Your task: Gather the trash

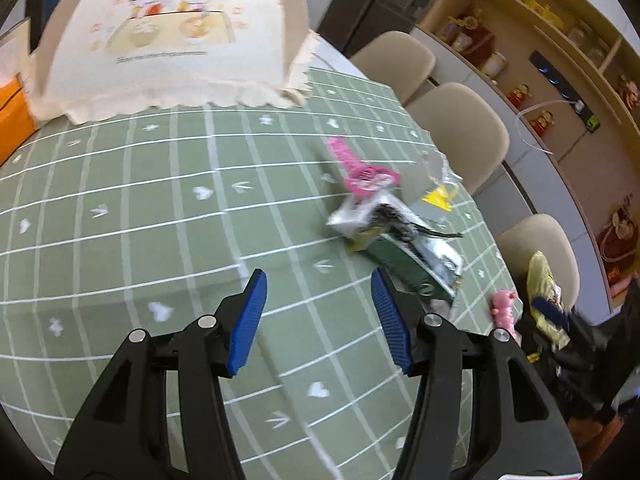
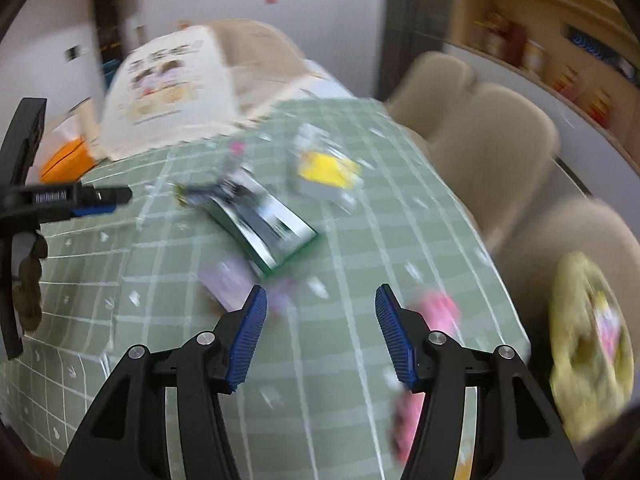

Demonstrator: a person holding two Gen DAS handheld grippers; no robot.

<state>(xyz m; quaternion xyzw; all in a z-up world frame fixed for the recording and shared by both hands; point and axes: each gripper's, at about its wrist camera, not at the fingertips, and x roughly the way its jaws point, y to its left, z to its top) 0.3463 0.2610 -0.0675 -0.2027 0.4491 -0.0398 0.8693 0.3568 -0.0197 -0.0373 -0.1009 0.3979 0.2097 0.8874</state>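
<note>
Green checked cloth covers the table (image 1: pixel 120 208); we take the green carton (image 1: pixel 404 264) as landmark. Beige chairs (image 1: pixel 460 128) line the table edge beyond the carton, shelves (image 1: pixel 560 20) behind them. Cream food cover (image 1: pixel 168 40) sits at the far end, well away from the carton.

Trash: carton lies flat mid-table with a white wrapper (image 1: pixel 360 216) on its far end, touching. Pink wrapper (image 1: pixel 360 172) just behind that. Clear bag with yellow patch (image 1: pixel 436 196) beside the carton, chair side. Small pink piece (image 1: pixel 504 308) near the table edge, on the carton's near side. Yellow bag (image 1: pixel 544 300) past that edge, off the table.

Our left tool (image 1: pixel 318 292) is open, nothing between the pads, hovering just short of the carton's near end. Our right tool (image 2: pixel 320 308) is open too, empty, also just short of the carton, over a blurred pale-purple scrap (image 2: pixel 232 284). Right view is heavily motion-blurred.
</note>
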